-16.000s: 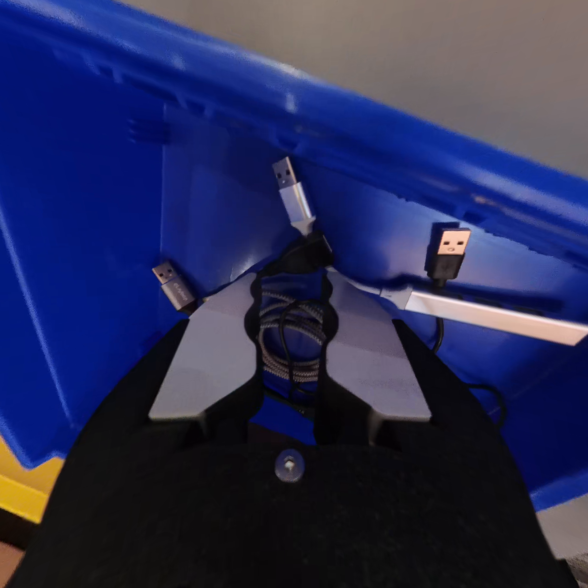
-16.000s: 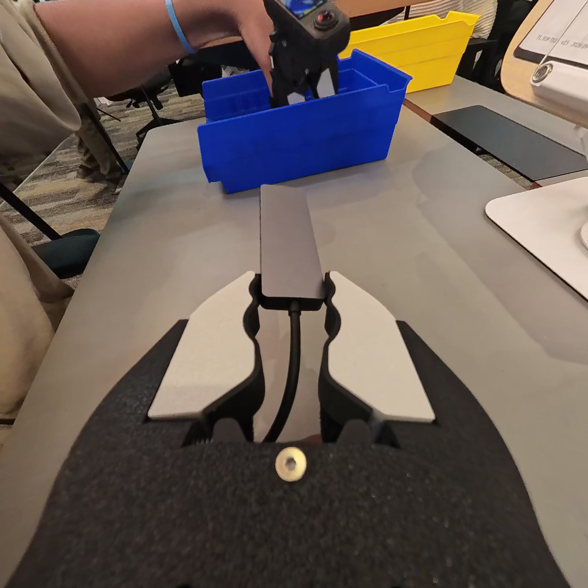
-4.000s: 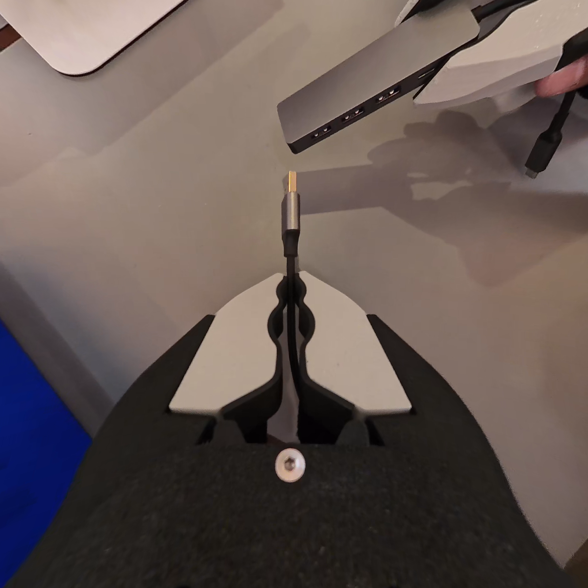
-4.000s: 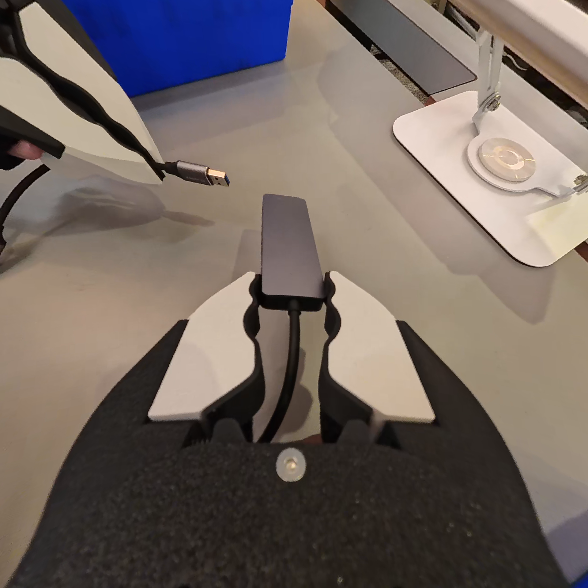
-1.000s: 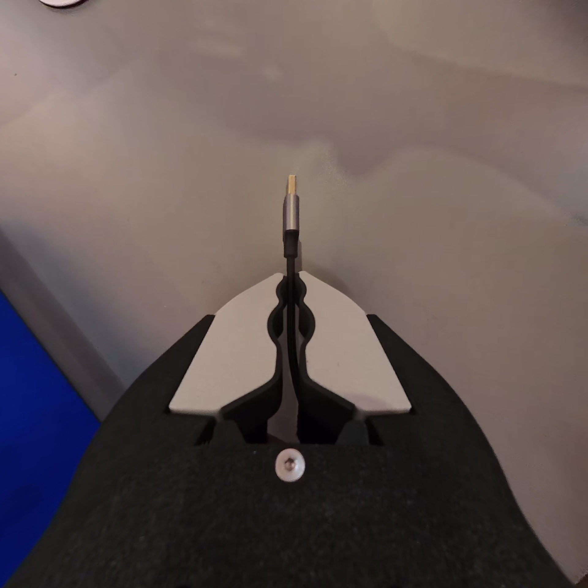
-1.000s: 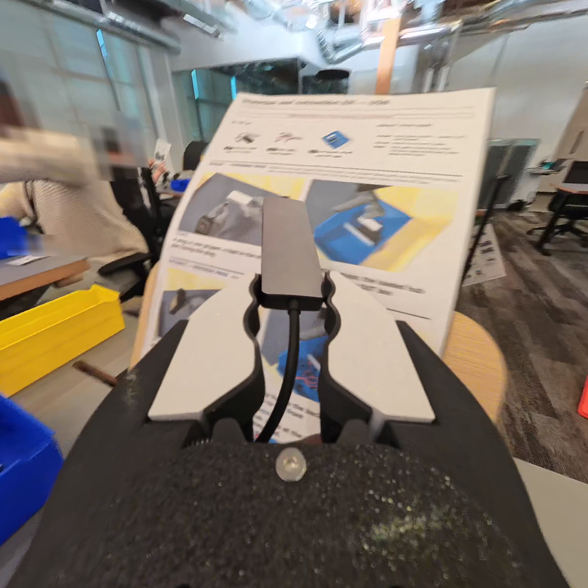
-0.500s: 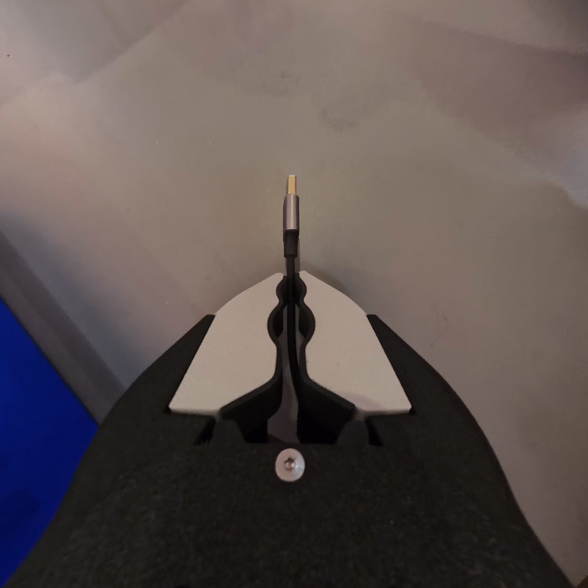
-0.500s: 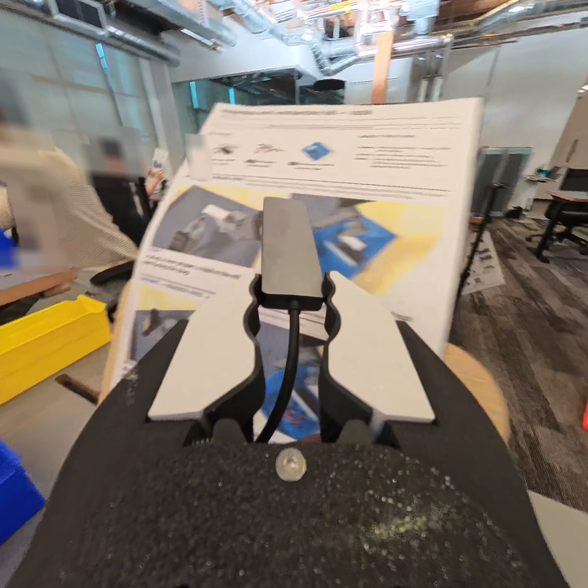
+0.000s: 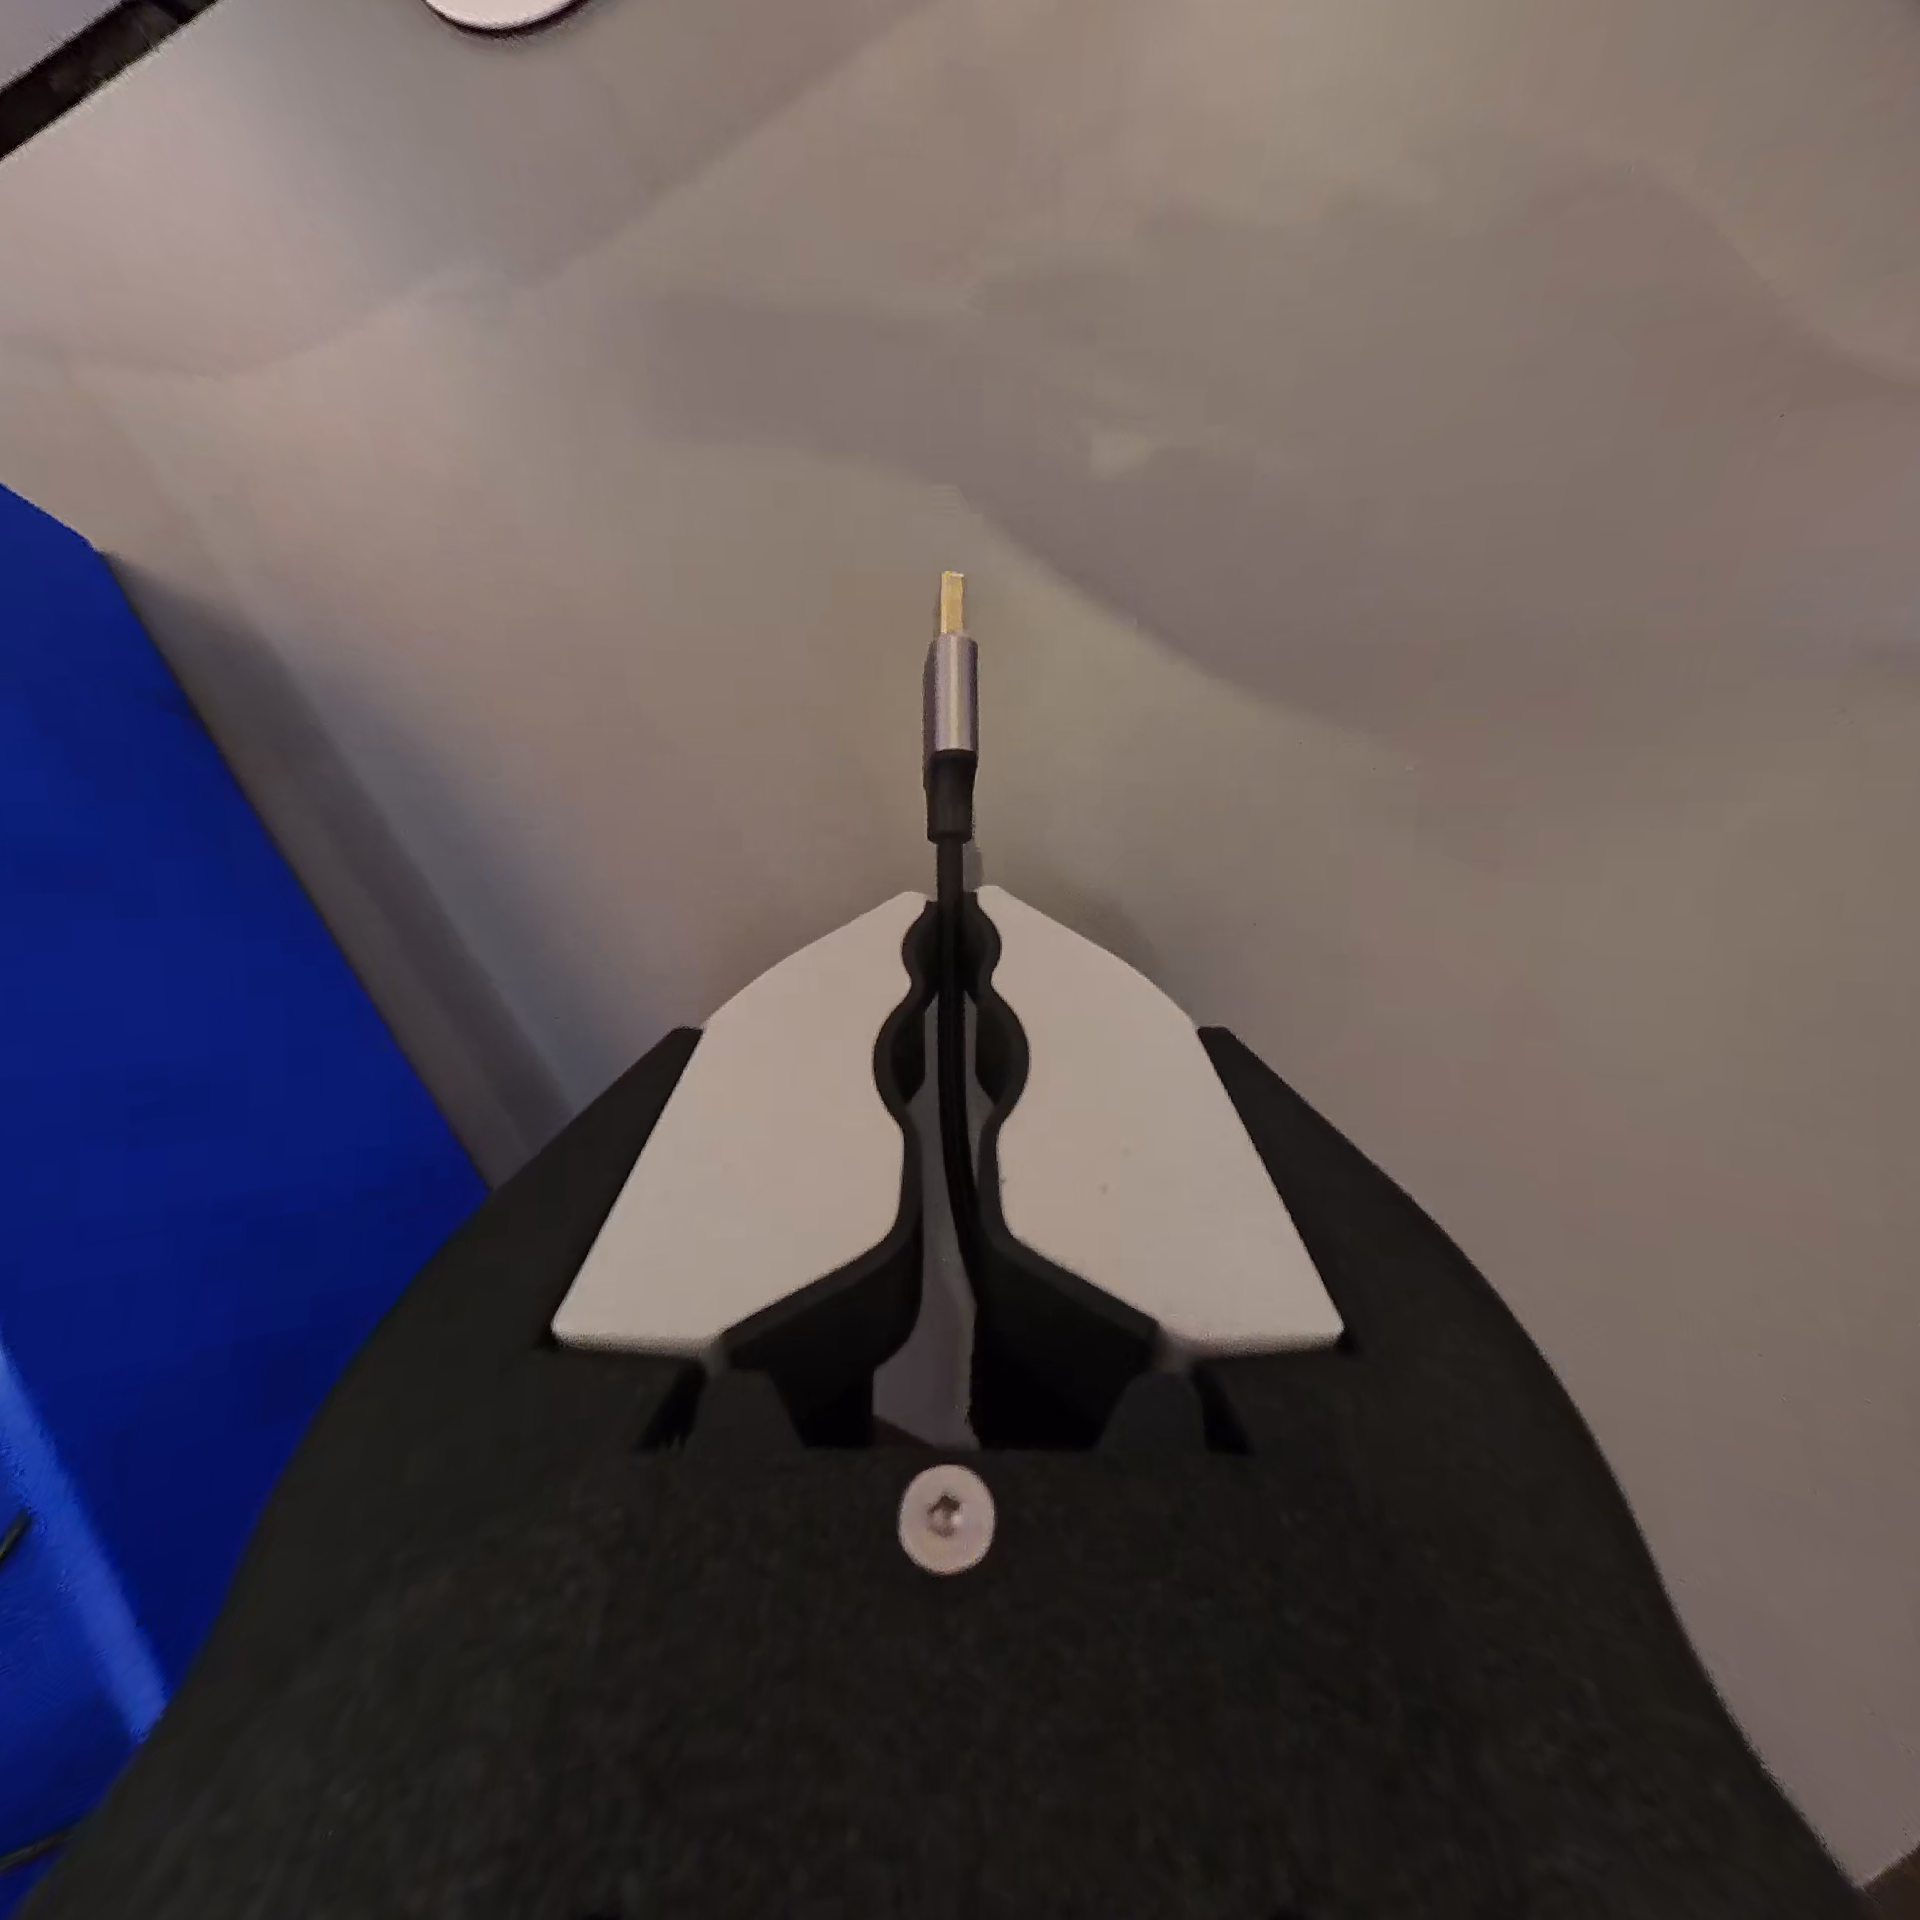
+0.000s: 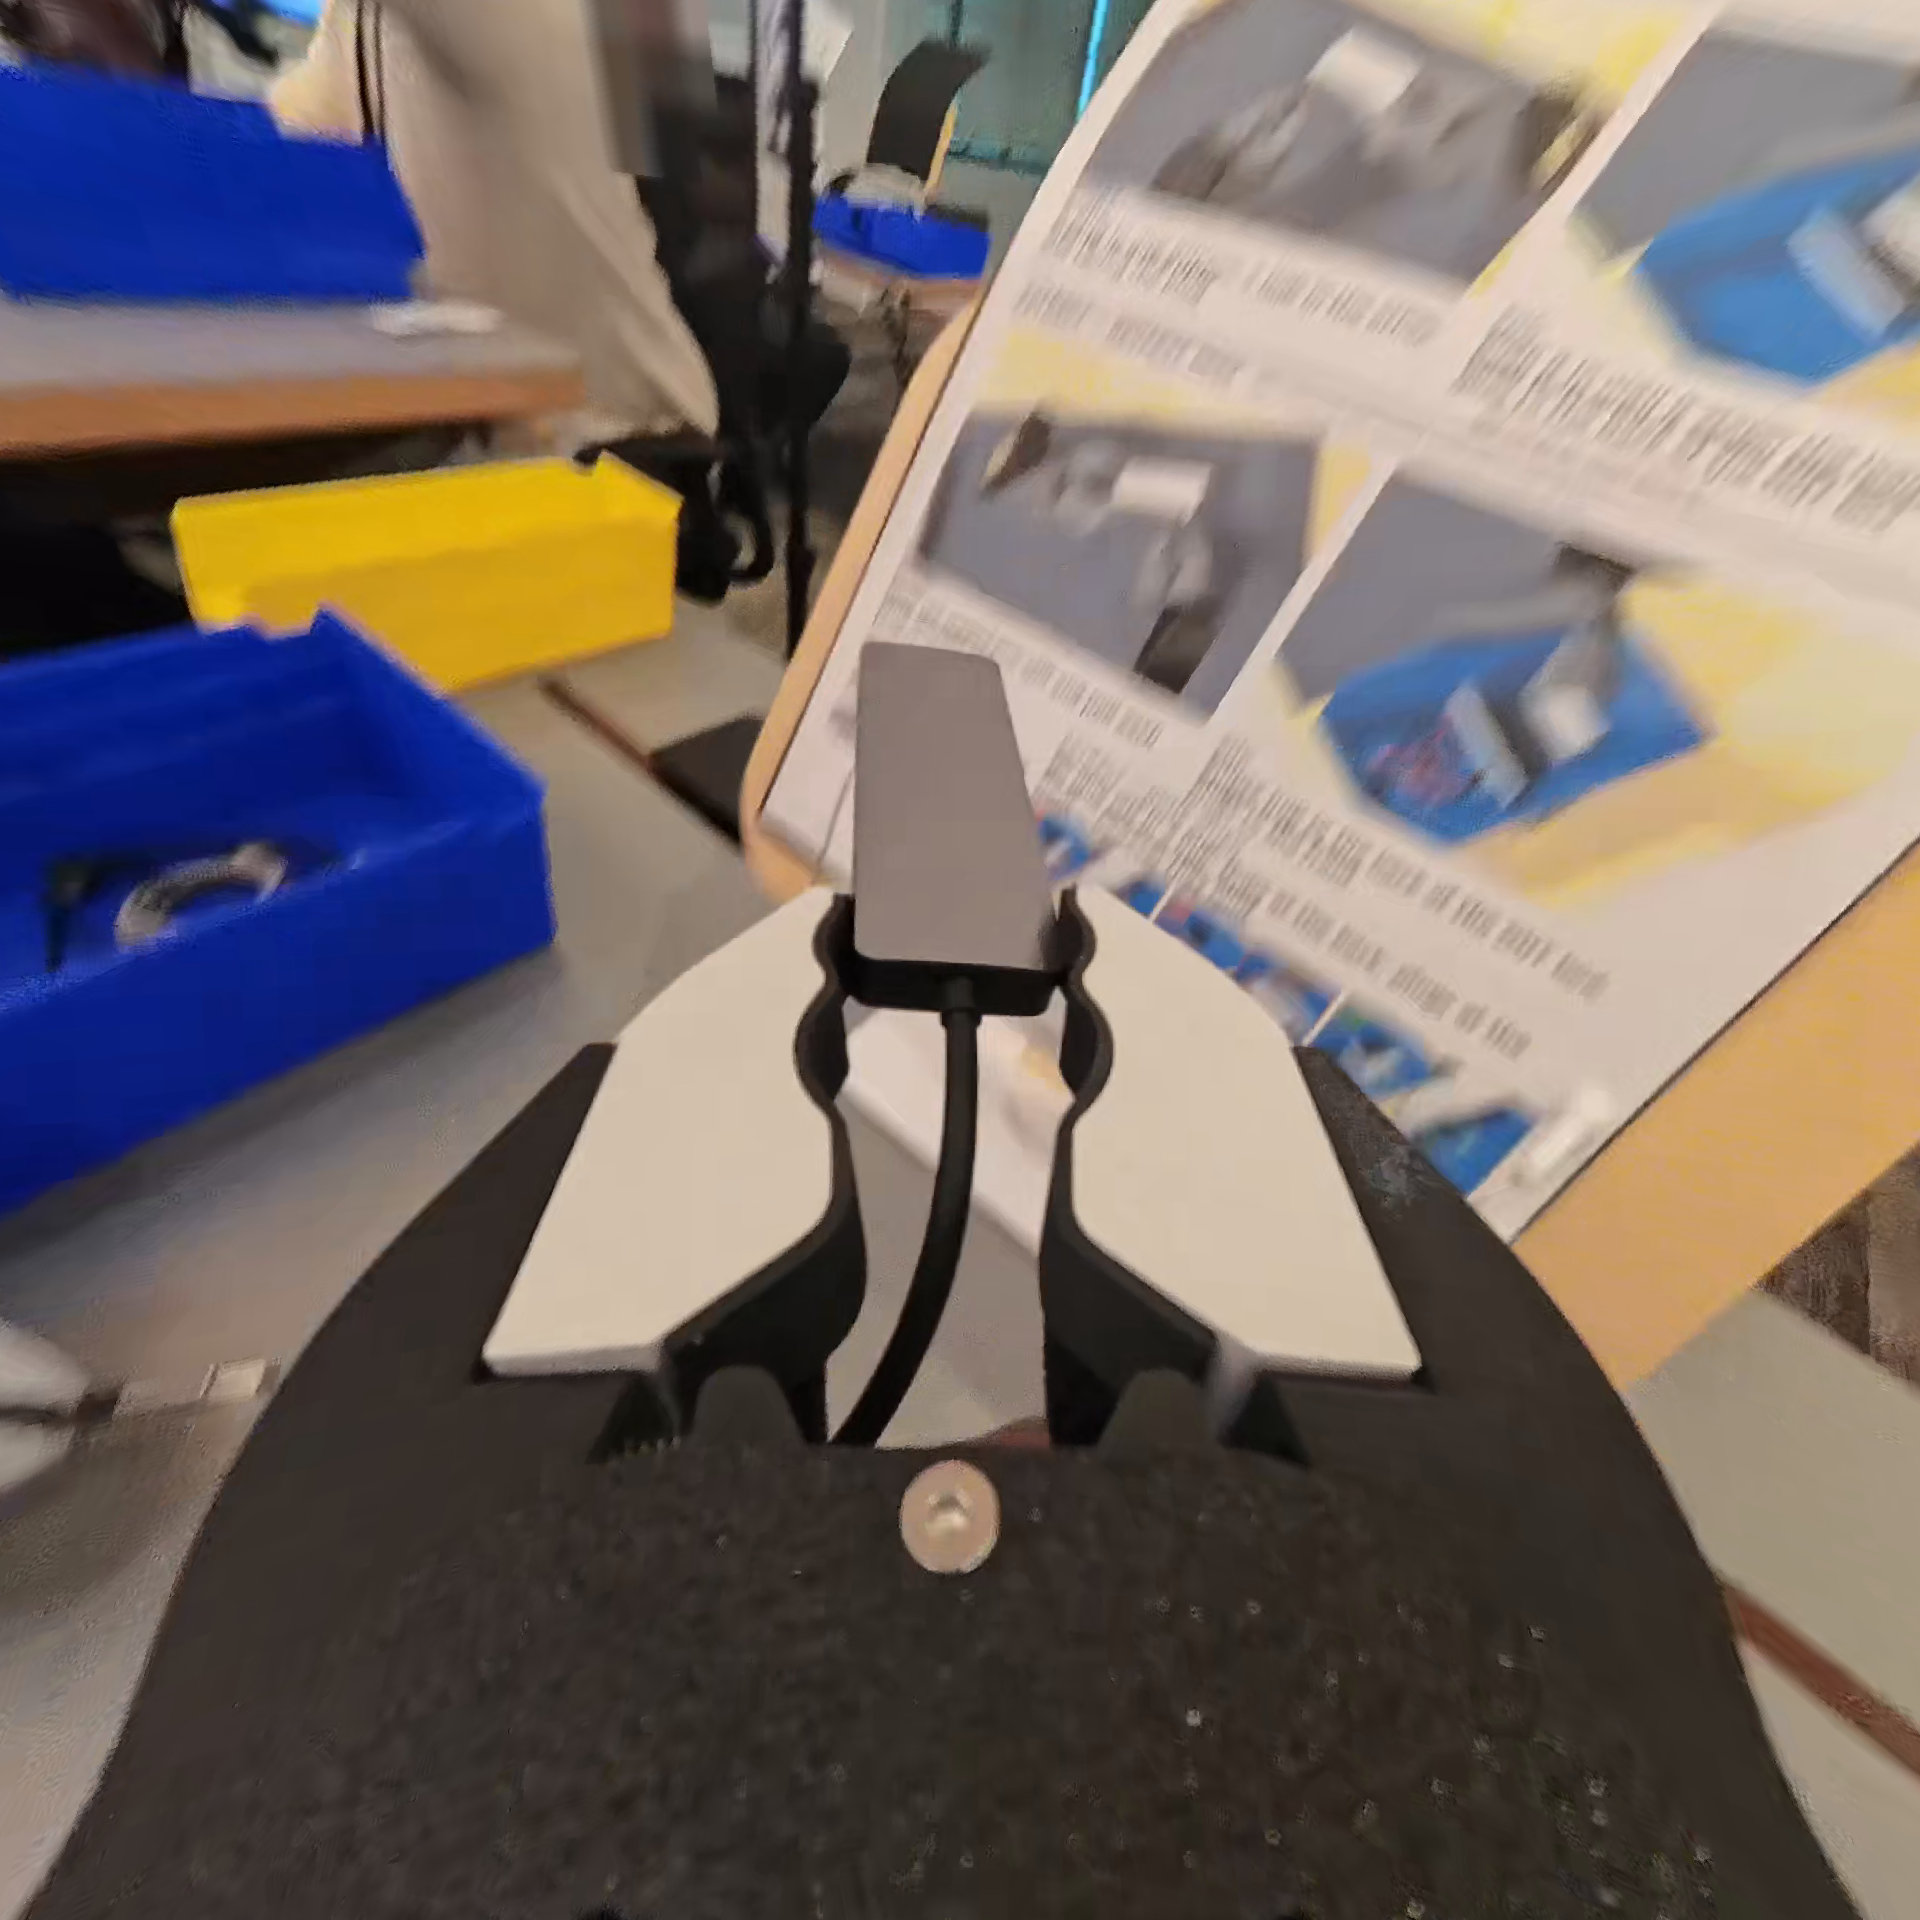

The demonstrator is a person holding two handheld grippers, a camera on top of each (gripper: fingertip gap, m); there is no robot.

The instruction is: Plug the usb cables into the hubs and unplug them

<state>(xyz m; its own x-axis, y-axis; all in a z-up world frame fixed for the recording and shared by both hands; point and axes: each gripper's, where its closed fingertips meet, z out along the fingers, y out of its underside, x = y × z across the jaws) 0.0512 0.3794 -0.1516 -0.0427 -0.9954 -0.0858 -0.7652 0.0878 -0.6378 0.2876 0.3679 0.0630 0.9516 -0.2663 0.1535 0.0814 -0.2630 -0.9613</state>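
My left gripper (image 9: 951, 904) is shut on the black cord of a usb cable (image 9: 952, 717). Its grey plug with a gold tip sticks out ahead of the fingertips, above the grey table (image 9: 1351, 520). My right gripper (image 10: 951, 935) is shut on the near end of a dark grey usb hub (image 10: 935, 800). The hub points forward and its black cord runs back between the fingers. The hub is held in the air. Neither gripper shows in the other's view, and the plug and hub are apart.
A blue bin (image 10: 260, 831) with coiled cables (image 10: 197, 883) stands on the table at left; its wall shows in the left wrist view (image 9: 156, 987). A yellow bin (image 10: 436, 561) sits behind it. A printed sheet on a tan board (image 10: 1455, 571) stands at right. A person stands far back. The tips of one gripper are about 30 cm away from the tips of the other.
My right gripper has swung down and left with the hub, bringing the blue and yellow bins into view. My left gripper has shifted slightly, showing more of the blue bin.
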